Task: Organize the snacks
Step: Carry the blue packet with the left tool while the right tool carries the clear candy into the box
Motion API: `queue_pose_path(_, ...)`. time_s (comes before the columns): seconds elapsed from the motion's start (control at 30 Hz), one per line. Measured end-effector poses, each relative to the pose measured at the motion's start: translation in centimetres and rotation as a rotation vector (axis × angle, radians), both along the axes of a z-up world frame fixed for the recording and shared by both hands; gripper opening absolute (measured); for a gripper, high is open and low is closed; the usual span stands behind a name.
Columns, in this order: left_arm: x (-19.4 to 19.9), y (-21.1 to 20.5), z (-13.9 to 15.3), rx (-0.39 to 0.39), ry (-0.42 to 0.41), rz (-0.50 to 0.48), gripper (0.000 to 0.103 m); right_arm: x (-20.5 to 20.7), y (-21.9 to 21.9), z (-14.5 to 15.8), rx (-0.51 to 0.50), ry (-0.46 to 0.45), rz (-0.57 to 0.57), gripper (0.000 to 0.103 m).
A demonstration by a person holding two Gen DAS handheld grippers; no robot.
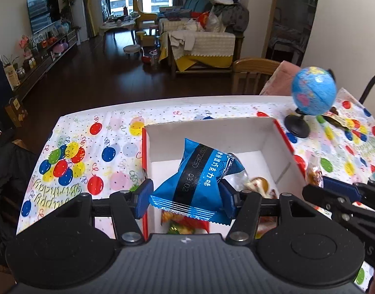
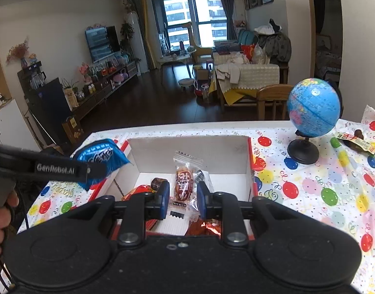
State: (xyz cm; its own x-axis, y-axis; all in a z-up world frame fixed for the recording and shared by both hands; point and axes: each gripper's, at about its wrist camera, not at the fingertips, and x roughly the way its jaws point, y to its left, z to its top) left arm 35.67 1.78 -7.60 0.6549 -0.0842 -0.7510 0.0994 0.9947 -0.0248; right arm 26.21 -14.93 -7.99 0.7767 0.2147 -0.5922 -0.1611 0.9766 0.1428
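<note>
Your left tongs [image 1: 185, 197] clamp a blue snack packet [image 1: 199, 178] over the white box [image 1: 212, 132]; your right tongs [image 2: 181, 199] pinch a clear-wrapped brown snack [image 2: 184, 183].

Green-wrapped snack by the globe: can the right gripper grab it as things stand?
Probably not yet. The right gripper is shut on a clear-wrapped brown snack above the white box. The green-wrapped snack lies exposed on the tablecloth past the globe, so the path looks free once that snack is released.
</note>
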Motion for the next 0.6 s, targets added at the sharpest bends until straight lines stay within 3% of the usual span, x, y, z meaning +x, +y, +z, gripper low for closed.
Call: queue_pose_path(0.6,9.2,0.4,-6.5,0.034,0.132,-0.038,0.058,7.2,2.2,-5.0,-0.062,0.176,0.015,0.023)
